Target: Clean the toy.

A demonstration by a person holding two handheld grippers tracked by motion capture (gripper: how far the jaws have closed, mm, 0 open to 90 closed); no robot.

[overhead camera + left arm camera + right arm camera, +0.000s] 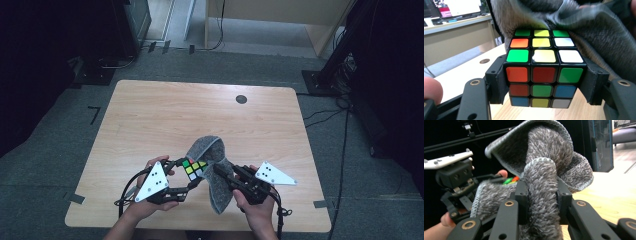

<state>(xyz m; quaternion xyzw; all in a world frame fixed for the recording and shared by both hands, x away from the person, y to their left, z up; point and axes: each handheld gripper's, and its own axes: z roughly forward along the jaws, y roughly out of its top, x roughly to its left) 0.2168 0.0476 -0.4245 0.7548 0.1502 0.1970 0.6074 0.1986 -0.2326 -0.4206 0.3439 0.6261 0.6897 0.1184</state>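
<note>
Two grips carry the risk here. The left hand-held gripper (192,176) is clamped on the cube (194,168), held above the desk (150,115) near its 6 o'clock edge; the right hand-held gripper (220,172), at the cube's 3 o'clock, is clamped on a bunched fold of grey cloth (212,160) draped against the cube. A hard wipe could likely twist a layer or push the cube from its pads, or the thick fold could slip free.

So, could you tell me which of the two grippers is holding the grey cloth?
The right gripper: its jaws pinch a bunched fold of the grey cloth, whereas the left gripper clamps the puzzle cube.
</note>
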